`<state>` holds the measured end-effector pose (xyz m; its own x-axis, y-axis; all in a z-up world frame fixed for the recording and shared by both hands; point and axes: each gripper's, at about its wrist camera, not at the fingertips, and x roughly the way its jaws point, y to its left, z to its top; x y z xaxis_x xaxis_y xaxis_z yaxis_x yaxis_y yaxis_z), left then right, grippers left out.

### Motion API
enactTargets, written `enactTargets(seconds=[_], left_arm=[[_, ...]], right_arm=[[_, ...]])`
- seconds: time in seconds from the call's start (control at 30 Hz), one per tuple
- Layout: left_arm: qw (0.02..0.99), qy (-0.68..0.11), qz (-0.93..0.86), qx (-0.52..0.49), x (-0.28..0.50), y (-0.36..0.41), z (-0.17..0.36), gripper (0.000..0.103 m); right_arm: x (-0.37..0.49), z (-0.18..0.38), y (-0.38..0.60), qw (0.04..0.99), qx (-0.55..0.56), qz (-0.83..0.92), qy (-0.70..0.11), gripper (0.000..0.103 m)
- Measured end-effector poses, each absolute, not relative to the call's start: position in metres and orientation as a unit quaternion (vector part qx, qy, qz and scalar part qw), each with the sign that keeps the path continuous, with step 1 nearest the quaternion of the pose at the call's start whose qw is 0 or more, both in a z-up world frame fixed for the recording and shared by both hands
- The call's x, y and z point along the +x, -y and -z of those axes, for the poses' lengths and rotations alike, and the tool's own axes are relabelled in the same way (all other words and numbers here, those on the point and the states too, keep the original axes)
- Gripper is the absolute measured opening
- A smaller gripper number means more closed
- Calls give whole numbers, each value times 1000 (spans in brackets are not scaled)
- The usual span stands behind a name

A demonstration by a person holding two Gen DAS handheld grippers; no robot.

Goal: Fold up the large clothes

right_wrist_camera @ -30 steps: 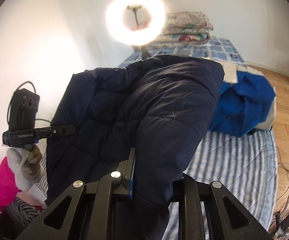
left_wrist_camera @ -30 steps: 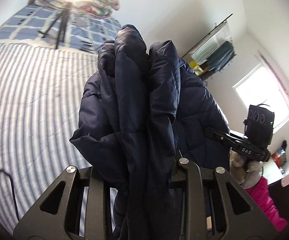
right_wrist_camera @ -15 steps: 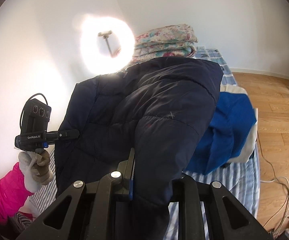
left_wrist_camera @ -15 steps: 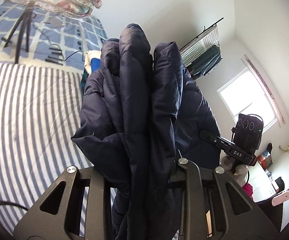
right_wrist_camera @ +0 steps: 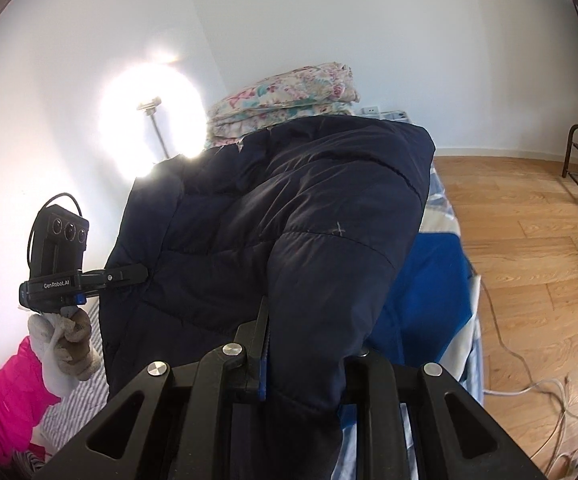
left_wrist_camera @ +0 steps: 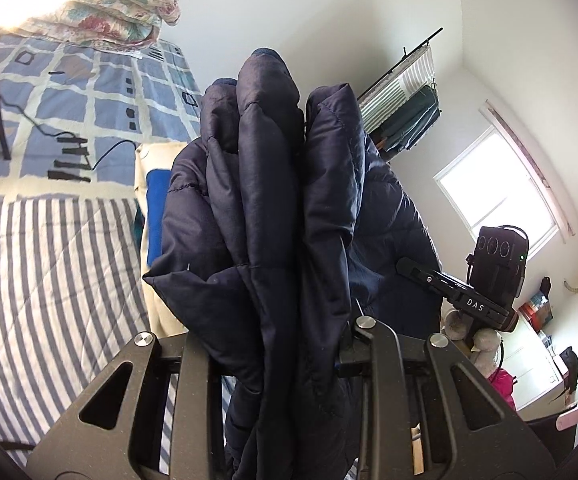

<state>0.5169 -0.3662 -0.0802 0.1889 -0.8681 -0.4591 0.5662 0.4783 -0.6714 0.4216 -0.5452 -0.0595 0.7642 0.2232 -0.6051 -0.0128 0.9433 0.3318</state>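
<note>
Both views have swung since a second ago: ring light slid toward frame edge, wood floor [right_wrist_camera: 529,240] now wide in right view. Left gripper [left_wrist_camera: 277,344] clamped on bunched navy puffer jacket [left_wrist_camera: 265,200], held up above striped bed [left_wrist_camera: 49,280]. Right gripper [right_wrist_camera: 305,344] clamped on jacket's other side. Blue garment [right_wrist_camera: 433,280] lies on bed behind. Floral quilts [right_wrist_camera: 289,96] stacked at far wall.

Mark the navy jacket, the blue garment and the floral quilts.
navy jacket [right_wrist_camera: 289,240], right wrist view, quilted back panel.
blue garment [right_wrist_camera: 429,280], right wrist view, flat blue face.
floral quilts [left_wrist_camera: 121,12], left wrist view, stack's front edge.
</note>
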Motion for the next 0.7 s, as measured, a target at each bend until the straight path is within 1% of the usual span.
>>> enactTargets(seconds=[0.4, 0.7], left_arm=[[764, -421, 462, -159, 573, 414, 88, 25], [753, -434, 461, -177, 621, 430, 118, 25]], right_arm=[[471, 75, 587, 923, 169, -53, -342, 17], [515, 100, 616, 916, 183, -52, -352, 17]])
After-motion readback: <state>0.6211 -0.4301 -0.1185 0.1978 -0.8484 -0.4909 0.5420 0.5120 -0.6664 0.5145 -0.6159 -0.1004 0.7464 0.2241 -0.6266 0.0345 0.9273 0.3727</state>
